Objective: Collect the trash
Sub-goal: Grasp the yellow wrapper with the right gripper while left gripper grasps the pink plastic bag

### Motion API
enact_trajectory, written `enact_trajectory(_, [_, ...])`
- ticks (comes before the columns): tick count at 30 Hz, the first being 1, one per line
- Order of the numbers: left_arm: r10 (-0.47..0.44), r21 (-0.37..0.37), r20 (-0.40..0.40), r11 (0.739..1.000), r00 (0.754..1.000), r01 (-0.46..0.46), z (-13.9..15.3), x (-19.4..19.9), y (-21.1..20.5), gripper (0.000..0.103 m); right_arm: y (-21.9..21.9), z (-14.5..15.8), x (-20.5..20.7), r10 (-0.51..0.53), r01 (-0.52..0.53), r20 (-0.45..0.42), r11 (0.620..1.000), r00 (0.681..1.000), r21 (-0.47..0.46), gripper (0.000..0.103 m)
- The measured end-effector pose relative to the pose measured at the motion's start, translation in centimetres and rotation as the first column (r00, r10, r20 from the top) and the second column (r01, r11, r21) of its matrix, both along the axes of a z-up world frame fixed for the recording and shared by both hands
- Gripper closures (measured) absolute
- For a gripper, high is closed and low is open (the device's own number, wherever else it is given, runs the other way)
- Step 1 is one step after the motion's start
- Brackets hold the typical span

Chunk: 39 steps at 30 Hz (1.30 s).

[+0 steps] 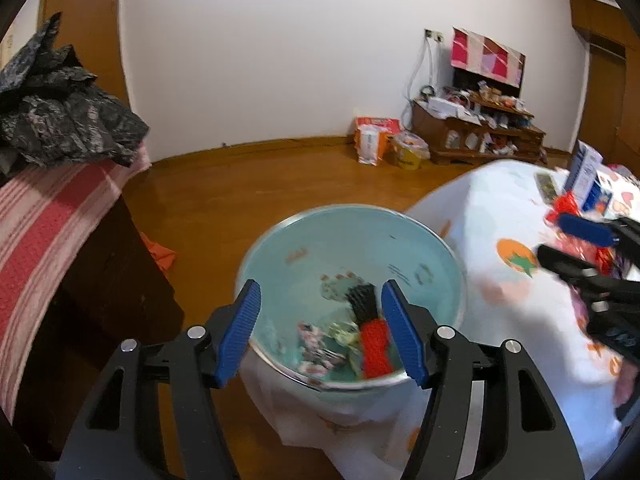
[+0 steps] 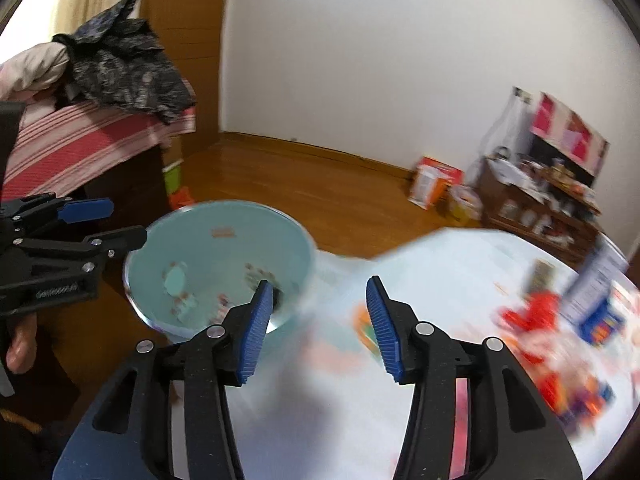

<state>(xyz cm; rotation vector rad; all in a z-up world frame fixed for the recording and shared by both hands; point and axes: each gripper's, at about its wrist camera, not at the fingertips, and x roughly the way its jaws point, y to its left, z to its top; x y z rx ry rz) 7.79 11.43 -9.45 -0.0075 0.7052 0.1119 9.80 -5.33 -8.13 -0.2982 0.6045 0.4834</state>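
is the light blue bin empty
No, the left wrist view shows the light blue round bin already holding crumpled wrappers and a red and black piece at its bottom.

Stood over the open mouth of the pale blue bin [image 1: 280, 248], left claw [image 1: 320, 332] parted, nothing between its pads, straight drop clear. Hemmed to the left by a dark cabinet [image 1: 100, 280] draped in striped cloth [image 1: 48, 216]. Right claw [image 2: 316, 328] empty above the tabletop [image 2: 304, 420], with blurred red wrappers [image 2: 532, 316] and a box [image 2: 596, 280] crowding its right side. Open wooden floor [image 1: 248, 176] beyond the bin.
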Motion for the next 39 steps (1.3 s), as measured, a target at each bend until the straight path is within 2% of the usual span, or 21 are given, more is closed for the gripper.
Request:
enact_trajectory(3, [-0.064,-0.003,-0.030,0.998,0.997,0.064,-1.0,-0.4,-2.9,0.041,-5.0,0.2,-2.5,-0.099,0.099,0.007,0.995,0.995,0.001,0.047])
enact_trajectory(5, [-0.115,0.000,-0.051,0.993,0.992,0.115,-1.7,-0.7,-4.9,0.041,-9.2,0.2,-4.4,-0.197,0.197,0.003,0.980,0.980,0.011,0.045])
enact_trajectory(9, [-0.208,0.030,-0.085,0.977,0.974,0.211,-2.8,-1.4,-9.0,0.040,-17.1,-1.0,-7.4,-0.365,0.367,-0.052,0.929,0.930,0.048,0.045])
enact_trajectory(11, [-0.236,0.041,-0.092,0.970,0.967,0.241,-3.1,-1.6,-10.2,0.040,-19.5,-2.1,-8.5,-0.393,0.400,-0.098,0.913,0.915,0.077,0.045])
enact_trajectory(14, [-0.262,0.053,-0.094,0.962,0.960,0.268,-3.0,-1.9,-12.0,0.040,-20.8,-3.8,-9.3,-0.400,0.413,-0.142,0.907,0.906,0.079,0.045])
enact_trajectory(17, [-0.281,0.061,-0.088,0.956,0.956,0.287,-2.7,-2.0,-13.4,0.040,-20.8,-5.4,-9.3,-0.362,0.382,-0.179,0.920,0.915,0.089,0.046])
enact_trajectory(20, [-0.307,0.065,-0.071,0.948,0.949,0.312,-1.8,-2.2,-14.7,0.040,-20.7,-6.7,-8.6,-0.328,0.357,-0.235,0.929,0.915,0.094,0.073])
enact_trajectory(21, [-0.318,0.066,-0.063,0.944,0.946,0.322,-1.5,-2.2,-15.3,0.040,-20.8,-6.8,-8.6,-0.322,0.354,-0.241,0.930,0.915,0.100,0.075])
enact_trajectory(28, [-0.370,0.040,-0.038,0.928,0.928,0.371,-0.1,-1.8,-18.3,0.040,-22.3,-4.8,-10.6,-0.350,0.376,-0.206,0.922,0.914,0.098,0.077])
enact_trajectory(30, [-0.383,0.037,-0.026,0.923,0.923,0.384,0.4,-1.8,-19.3,0.040,-23.4,-4.0,-11.5,-0.385,0.405,-0.182,0.910,0.905,0.089,0.077])
enact_trajectory(35, [-0.419,0.021,-0.016,0.908,0.908,0.419,0.8,-1.2,-22.2,0.040,-27.1,-2.9,-11.9,-0.501,0.516,-0.134,0.849,0.855,0.113,0.077])
enact_trajectory(39, [-0.429,-0.012,-0.052,0.903,0.902,0.429,-0.1,0.5,-24.1,0.040,-27.6,-2.9,-10.8,-0.509,0.523,-0.121,0.840,0.852,0.147,0.077])
